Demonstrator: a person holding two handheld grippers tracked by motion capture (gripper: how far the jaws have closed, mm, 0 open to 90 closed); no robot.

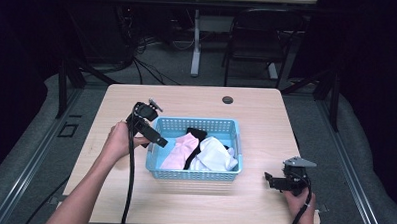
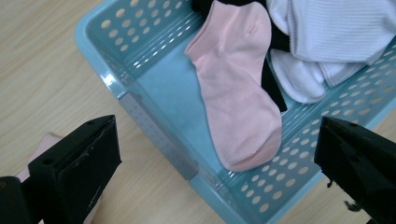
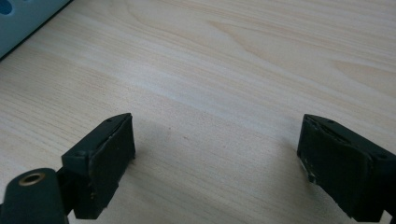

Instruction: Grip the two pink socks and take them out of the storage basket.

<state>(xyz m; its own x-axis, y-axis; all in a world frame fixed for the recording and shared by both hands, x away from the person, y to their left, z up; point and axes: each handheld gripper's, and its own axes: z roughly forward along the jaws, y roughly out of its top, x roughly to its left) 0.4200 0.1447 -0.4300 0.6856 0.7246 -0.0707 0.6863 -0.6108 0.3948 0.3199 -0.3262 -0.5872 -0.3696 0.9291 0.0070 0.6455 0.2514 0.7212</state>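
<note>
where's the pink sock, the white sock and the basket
pink sock (image 2: 238, 88), left gripper view, middle of its foot
white sock (image 2: 327, 32), left gripper view, ribbed cuff
basket (image 1: 197, 174), high view, near wall

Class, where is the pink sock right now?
The pink cotton sock lies inside the blue perforated plastic basket, at its left end in the high view, beside white socks.
</note>
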